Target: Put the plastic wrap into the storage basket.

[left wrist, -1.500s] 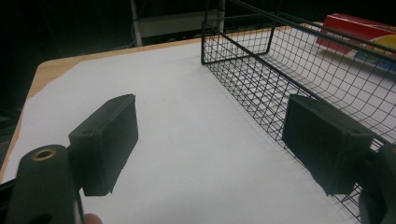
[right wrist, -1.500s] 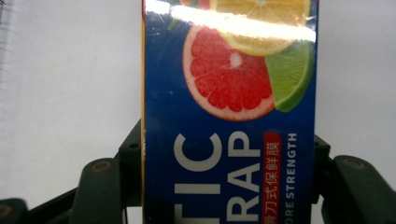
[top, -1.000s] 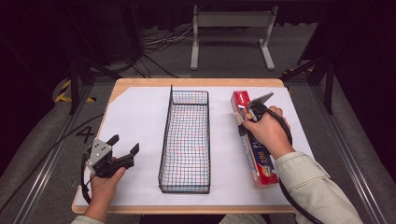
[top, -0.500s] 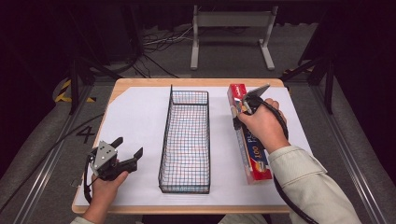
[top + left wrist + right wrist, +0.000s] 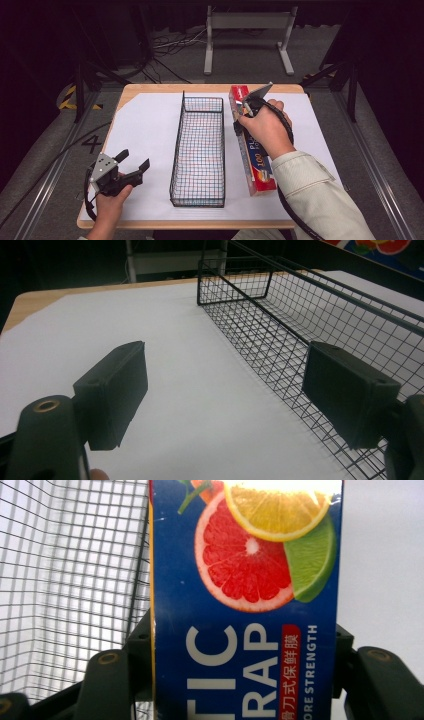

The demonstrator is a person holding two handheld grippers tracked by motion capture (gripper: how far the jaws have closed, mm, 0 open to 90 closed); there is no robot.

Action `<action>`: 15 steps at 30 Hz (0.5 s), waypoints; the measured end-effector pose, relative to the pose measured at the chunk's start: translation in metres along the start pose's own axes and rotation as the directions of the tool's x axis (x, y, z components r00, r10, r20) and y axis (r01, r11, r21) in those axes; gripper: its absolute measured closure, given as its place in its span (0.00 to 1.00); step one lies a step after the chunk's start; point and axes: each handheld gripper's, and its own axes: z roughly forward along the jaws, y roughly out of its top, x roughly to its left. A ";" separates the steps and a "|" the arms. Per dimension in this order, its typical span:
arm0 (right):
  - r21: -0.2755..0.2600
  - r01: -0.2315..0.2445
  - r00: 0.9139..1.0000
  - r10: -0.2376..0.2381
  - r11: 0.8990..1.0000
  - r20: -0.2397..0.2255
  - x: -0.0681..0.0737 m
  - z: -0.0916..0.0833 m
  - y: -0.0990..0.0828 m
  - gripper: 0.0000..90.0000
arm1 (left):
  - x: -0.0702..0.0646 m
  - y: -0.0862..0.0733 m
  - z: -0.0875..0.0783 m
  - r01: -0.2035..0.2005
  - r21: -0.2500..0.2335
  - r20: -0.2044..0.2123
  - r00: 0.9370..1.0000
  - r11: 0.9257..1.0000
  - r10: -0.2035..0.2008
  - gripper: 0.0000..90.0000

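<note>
High view: the right gripper (image 5: 248, 111) clamps a long red-and-blue plastic wrap box (image 5: 253, 150), just right of a black wire basket (image 5: 198, 150). The left gripper (image 5: 131, 165) hovers open, empty.

Left gripper view: spread jaws face the basket (image 5: 300, 315).

Right gripper view: jaws squeeze the box (image 5: 245, 620).

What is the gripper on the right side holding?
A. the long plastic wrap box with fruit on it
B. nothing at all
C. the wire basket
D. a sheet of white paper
A: the right gripper has its jaws closed on both sides of the plastic wrap box, while the wire basket sits apart to its left on the white paper.
</note>
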 end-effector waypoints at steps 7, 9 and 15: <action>0.002 -0.026 0.999 0.026 1.000 -0.029 0.018 -0.008 0.004 0.44 | -0.008 0.000 0.000 -0.057 0.002 -0.010 0.998 0.998 0.057 0.21; 0.008 -0.027 0.999 0.027 1.000 -0.034 0.023 -0.009 0.004 0.44 | -0.007 -0.001 0.000 -0.053 0.007 -0.015 0.998 0.999 0.053 0.21; 0.013 -0.034 0.999 0.034 0.999 -0.030 0.036 -0.007 0.008 0.44 | -0.007 -0.001 -0.002 -0.066 0.003 -0.024 0.997 0.998 0.067 0.21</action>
